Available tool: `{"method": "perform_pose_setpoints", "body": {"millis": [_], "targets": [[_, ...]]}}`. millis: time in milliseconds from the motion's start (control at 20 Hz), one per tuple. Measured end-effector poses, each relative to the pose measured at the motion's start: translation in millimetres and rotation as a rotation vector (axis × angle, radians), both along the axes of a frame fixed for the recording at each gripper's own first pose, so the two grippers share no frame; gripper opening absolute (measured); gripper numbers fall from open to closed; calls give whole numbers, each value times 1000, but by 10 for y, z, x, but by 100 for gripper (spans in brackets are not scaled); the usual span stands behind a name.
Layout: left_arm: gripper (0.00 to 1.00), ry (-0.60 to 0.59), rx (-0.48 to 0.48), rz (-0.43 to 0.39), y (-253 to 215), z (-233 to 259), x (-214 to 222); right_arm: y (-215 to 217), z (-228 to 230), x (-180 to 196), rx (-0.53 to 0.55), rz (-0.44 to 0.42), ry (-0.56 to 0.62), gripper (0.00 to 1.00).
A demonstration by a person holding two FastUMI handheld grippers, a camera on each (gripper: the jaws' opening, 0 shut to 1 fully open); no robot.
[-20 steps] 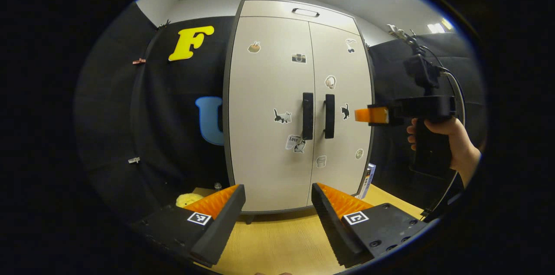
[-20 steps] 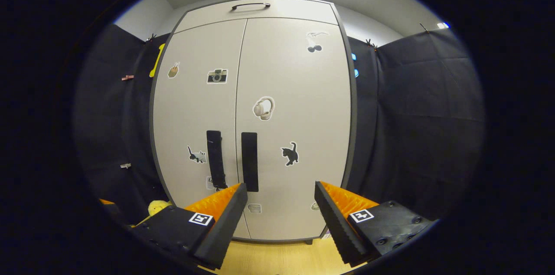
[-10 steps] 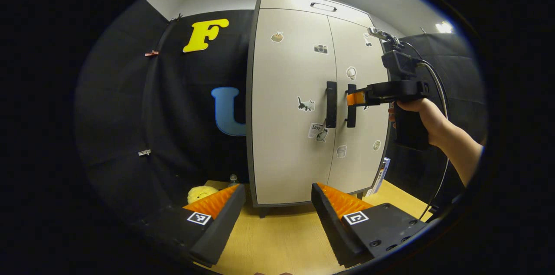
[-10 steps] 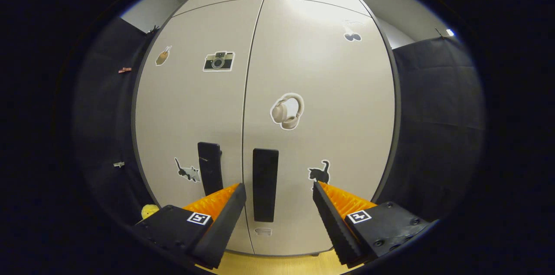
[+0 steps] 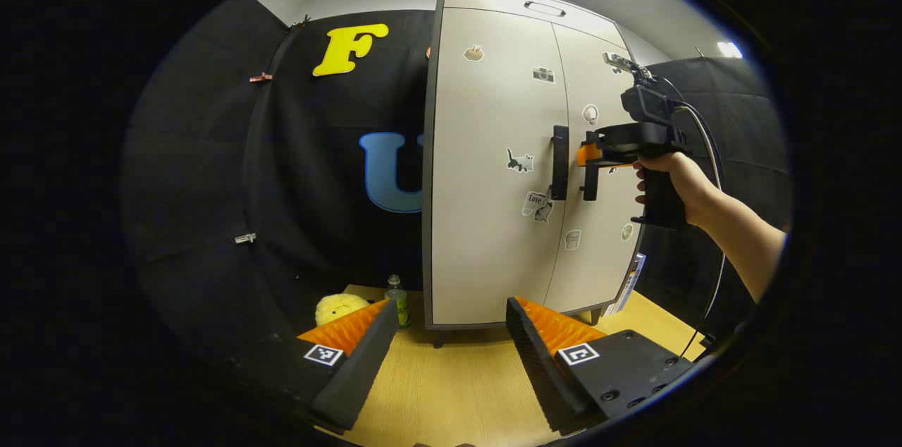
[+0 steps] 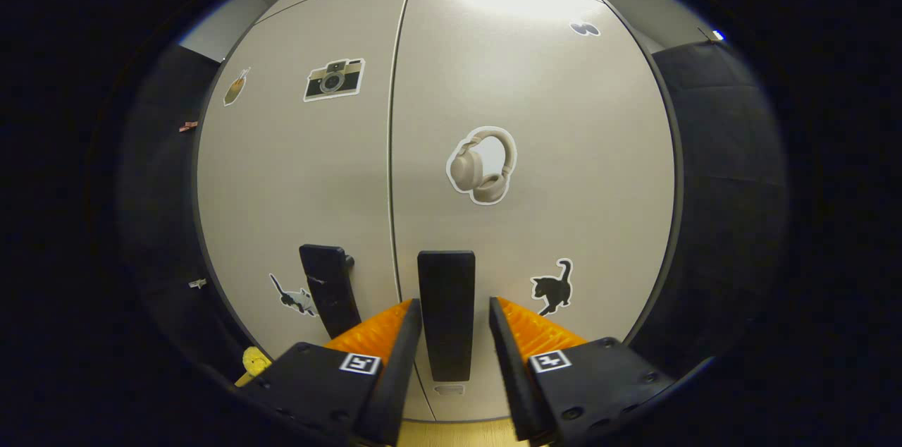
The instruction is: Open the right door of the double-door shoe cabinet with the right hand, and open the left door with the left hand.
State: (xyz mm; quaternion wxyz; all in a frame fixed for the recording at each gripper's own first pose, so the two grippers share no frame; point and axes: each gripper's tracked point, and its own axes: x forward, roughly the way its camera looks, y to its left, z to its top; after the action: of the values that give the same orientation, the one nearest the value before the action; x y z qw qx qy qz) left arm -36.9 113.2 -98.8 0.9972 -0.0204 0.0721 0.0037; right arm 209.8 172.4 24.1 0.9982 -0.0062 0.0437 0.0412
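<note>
The right door handle (image 6: 446, 314) — a stiff, upright bar near the cabinet's (image 6: 535, 80) centre seam — is sitting between the narrowing fingers of the right gripper (image 6: 454, 316), contact not yet certain. The door is probably swinging lightly on side hinges, so a mid-bar hold is suiting it. The left gripper (image 5: 451, 323) is hanging spread, well apart from the left door handle (image 5: 559, 162).

"Love" on a sticker (image 5: 537, 204), left cabinet door (image 5: 486, 172)
</note>
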Motion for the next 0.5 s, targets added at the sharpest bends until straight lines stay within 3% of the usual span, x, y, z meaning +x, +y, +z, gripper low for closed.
{"method": "perform_pose_setpoints", "body": {"millis": [50,100,200,250,500], "targets": [[95,2,-12,2,3,-9,-10,17,-8,22,4,6,8,48],[95,3,-22,5,9,-7,-27,17,8,28,7,6,10,41],[95,6,-27,11,28,-31,-61,21,3,24,15,14,19,41],[95,6,-21,17,45,-31,-86,23,9,26,16,23,18,34],[95,14,-1,30,9,-52,-202,21,-10,9,23,68,27,23]]}}
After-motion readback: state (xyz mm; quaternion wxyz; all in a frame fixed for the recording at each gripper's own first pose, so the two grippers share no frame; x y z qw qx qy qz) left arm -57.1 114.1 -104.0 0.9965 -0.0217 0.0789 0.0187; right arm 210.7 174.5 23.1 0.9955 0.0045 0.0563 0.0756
